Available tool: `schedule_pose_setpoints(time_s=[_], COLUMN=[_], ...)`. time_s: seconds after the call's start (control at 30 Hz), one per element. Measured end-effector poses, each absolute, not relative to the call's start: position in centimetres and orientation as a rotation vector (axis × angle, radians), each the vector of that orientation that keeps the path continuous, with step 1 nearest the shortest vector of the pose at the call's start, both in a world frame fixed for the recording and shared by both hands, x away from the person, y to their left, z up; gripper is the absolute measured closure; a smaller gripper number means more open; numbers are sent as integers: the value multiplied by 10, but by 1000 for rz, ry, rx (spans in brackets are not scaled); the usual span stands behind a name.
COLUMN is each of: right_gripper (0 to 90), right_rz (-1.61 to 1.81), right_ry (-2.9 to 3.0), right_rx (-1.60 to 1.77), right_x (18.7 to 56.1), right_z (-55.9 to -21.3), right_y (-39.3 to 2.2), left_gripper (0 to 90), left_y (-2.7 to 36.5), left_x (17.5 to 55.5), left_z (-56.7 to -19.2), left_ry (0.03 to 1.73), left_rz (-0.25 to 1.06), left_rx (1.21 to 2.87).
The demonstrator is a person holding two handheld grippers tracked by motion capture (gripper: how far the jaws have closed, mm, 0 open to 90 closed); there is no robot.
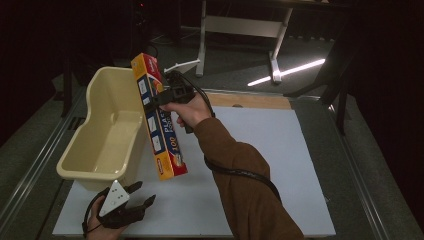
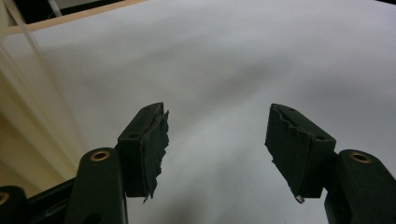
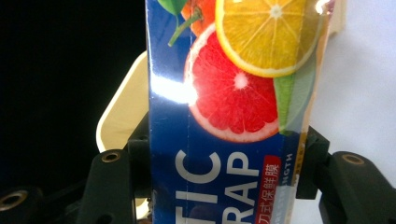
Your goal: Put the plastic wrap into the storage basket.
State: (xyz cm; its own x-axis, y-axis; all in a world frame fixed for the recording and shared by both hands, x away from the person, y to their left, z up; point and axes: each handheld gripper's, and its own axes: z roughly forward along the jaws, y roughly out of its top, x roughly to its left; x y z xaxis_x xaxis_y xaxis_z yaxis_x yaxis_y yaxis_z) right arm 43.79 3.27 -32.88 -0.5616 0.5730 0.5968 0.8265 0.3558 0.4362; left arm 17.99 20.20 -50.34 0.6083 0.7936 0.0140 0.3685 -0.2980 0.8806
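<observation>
A long plastic-wrap box, orange and blue with citrus pictures, hangs tilted in the air beside the cream tub. My right gripper is shut on the box's upper part; in the right gripper view the box sits between both jaws. My left gripper rests low at the table's near left, by the tub's near corner. Its jaws stand open with nothing between them over the white board.
The white board covers the table. The tub stands empty on its left side, its wall close beside my left gripper. A wooden strip runs along the board's far edge. A white table frame stands beyond.
</observation>
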Motion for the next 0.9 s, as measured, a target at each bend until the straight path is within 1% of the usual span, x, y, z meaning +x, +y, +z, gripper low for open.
schedule_pose_setpoints(time_s=[0.43,0.9], right_gripper=[416,416], right_rz=[-1058,-1117], right_ry=[-2188,-1987], right_rx=[-1228,-1279], right_x=[445,456], right_z=[-325,-341], right_y=[60,76], left_gripper=[385,384], left_y=[195,197], left_x=[179,178], left_z=[-505,-505], left_ry=[894,900], left_rz=[565,561], left_rx=[1931,1918])
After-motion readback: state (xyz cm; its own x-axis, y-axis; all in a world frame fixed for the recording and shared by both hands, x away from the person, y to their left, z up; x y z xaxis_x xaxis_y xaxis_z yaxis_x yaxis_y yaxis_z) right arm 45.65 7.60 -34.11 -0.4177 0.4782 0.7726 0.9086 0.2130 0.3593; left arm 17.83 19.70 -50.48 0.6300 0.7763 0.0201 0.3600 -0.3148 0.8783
